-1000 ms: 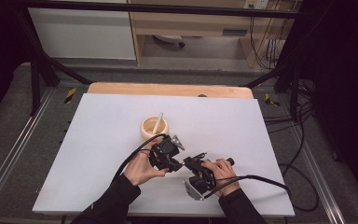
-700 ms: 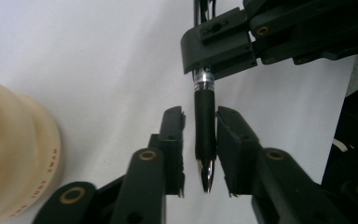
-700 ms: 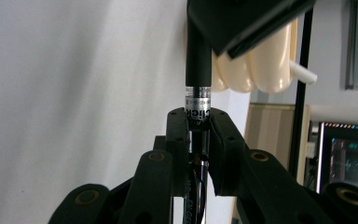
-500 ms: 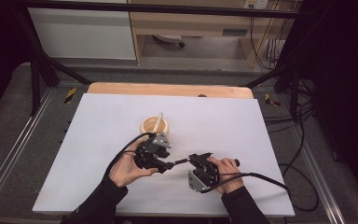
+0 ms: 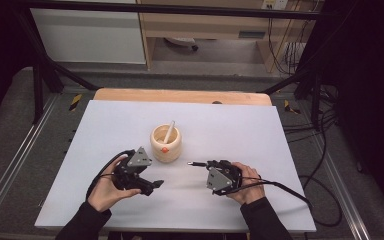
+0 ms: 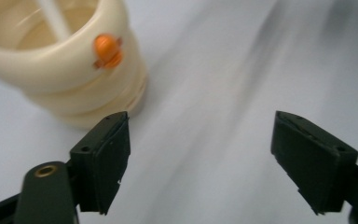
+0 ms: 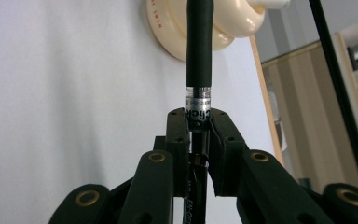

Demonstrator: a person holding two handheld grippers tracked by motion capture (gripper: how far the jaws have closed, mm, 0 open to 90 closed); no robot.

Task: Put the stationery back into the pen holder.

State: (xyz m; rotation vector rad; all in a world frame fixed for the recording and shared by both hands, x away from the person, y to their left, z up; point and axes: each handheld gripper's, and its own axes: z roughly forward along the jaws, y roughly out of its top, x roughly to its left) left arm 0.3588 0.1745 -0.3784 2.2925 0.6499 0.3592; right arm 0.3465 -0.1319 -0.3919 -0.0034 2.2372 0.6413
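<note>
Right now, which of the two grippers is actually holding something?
The right gripper, clamped on a black pen that points toward the cream holder. The left gripper has just been opening; nothing sits between its jaws.

Grey floor [image 5: 10, 125], wood shelf unit [image 5: 205, 25] behind white table [image 5: 230, 120].

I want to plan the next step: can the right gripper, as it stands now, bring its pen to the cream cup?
Probably yes. The right gripper is shut on the pen, which points toward the cream cup, with bare table between. The left gripper, jaws just opened and empty, sits off to the side.
</note>
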